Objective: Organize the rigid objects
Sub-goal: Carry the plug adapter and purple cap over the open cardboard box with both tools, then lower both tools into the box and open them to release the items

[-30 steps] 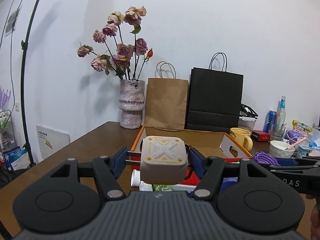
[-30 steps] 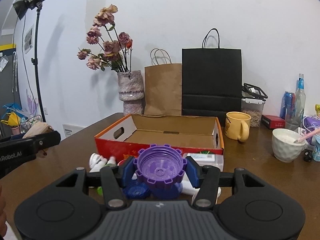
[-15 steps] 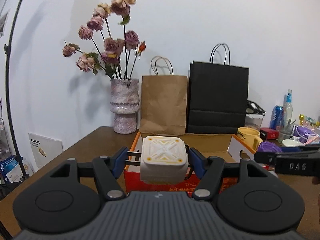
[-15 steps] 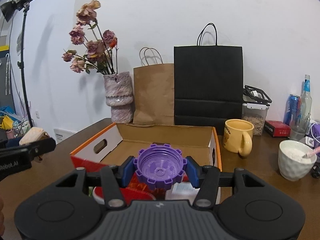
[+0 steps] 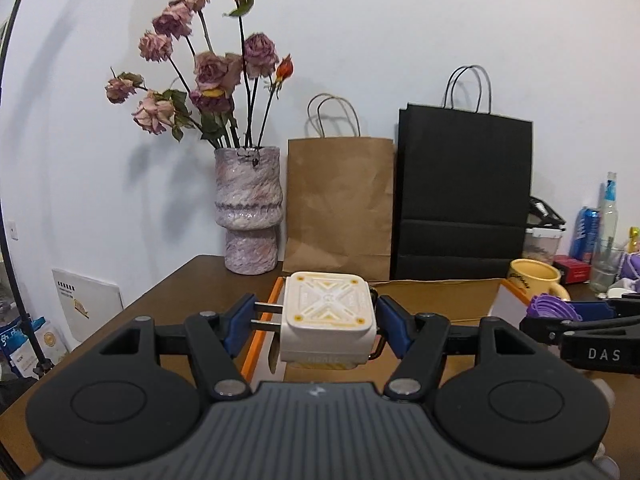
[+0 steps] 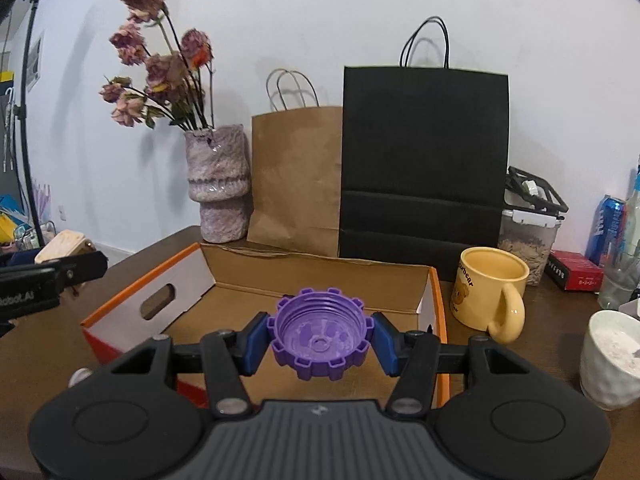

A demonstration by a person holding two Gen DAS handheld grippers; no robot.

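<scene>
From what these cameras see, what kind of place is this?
Probably a home or small office room used for recording. A brown table against a white wall holds a vase of dried roses, paper shopping bags, a yellow mug and an open cardboard box.

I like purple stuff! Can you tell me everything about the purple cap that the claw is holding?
The purple cap looks like hard plastic, round, with blocky teeth around its rim like a gear. Its open side faces the camera, showing screw threads inside and a small ring at the centre of the bottom. The right claw pinches it from both sides with its blue pads. It is held in the air, in front of the open cardboard box, touching nothing else.
</scene>
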